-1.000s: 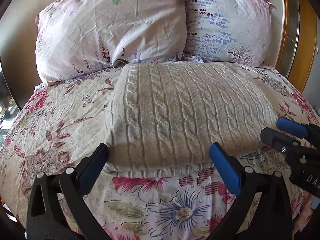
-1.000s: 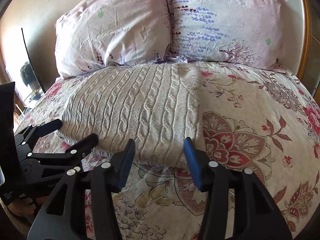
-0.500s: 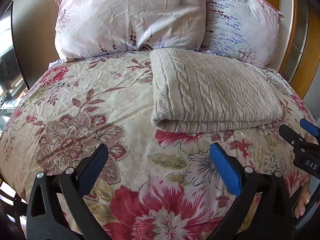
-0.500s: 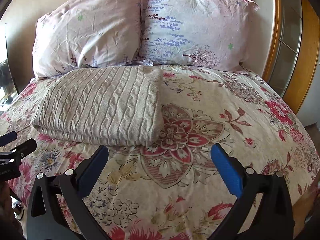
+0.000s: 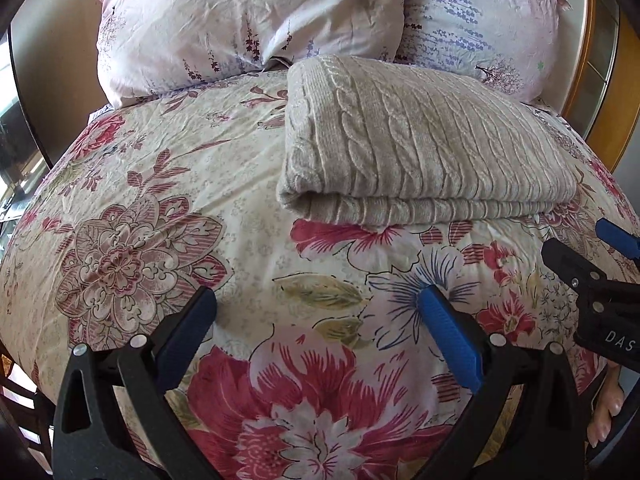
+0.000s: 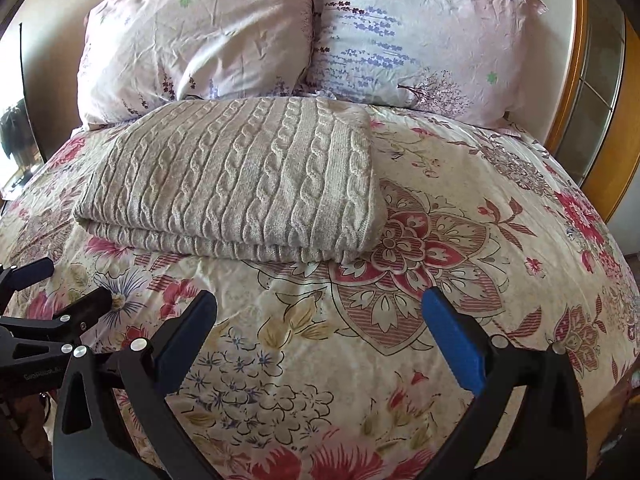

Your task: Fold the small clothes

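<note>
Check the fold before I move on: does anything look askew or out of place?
Nothing stands out. The sweater lies folded in a neat rectangle on the bed, just before the pillows, edges even.

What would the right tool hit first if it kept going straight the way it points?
Most likely the bedspread: the open right tool tilts down at bare flowered fabric. The folded sweater lies farther on and left of that line, though depth is unclear.
</note>
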Available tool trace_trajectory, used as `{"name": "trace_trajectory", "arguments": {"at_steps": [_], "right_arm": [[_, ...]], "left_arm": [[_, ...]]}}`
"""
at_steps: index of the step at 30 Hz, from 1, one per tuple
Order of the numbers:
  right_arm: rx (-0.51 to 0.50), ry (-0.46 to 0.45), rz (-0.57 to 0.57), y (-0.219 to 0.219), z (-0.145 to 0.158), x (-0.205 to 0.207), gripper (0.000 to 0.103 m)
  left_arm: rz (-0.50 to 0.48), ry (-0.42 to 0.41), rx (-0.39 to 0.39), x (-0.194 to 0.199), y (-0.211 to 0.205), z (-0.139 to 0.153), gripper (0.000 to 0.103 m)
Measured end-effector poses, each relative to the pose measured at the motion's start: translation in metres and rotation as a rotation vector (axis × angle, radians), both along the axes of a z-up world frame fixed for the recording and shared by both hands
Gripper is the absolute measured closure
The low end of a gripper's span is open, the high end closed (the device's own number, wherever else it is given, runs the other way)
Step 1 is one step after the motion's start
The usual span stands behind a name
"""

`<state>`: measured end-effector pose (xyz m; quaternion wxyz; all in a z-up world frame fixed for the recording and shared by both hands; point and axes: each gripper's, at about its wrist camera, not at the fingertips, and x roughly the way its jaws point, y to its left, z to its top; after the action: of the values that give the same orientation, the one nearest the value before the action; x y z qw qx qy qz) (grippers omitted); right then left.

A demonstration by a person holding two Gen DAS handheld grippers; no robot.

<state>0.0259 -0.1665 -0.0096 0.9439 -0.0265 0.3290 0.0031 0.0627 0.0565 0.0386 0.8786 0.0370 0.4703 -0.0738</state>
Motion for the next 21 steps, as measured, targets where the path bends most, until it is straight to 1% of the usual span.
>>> {"name": "trace_trajectory", "arguments": {"at_steps": [2, 5, 9, 12, 14, 21], "right_arm": [[0.015, 0.000, 0.008, 0.001, 0.000, 0.000, 0.001], [0.061, 0.004, 0.018, -0.001, -0.002, 0.002, 0.001], [0.066, 0.055, -0.013, 0.000, -0.008, 0.011, 0.001], [0.061, 0.087, -0.035, 0.001, -0.014, 0.015, 0.001], [0.075, 0.086, -0.041, 0.001, -0.015, 0.014, 0.001], [0.068, 0.081, -0.035, 0.001, -0.015, 0.014, 0.001]], "left_arm": [[0.005, 0.010, 0.006, -0.001, -0.001, 0.001, 0.002], [0.016, 0.048, 0.012, 0.000, -0.002, 0.002, 0.002], [0.023, 0.079, 0.017, 0.003, -0.002, 0.003, 0.002], [0.027, 0.090, 0.019, 0.005, -0.003, 0.003, 0.002], [0.029, 0.094, 0.020, 0.005, -0.003, 0.003, 0.002], [0.039, 0.088, 0.023, 0.005, -0.003, 0.003, 0.002]]}}
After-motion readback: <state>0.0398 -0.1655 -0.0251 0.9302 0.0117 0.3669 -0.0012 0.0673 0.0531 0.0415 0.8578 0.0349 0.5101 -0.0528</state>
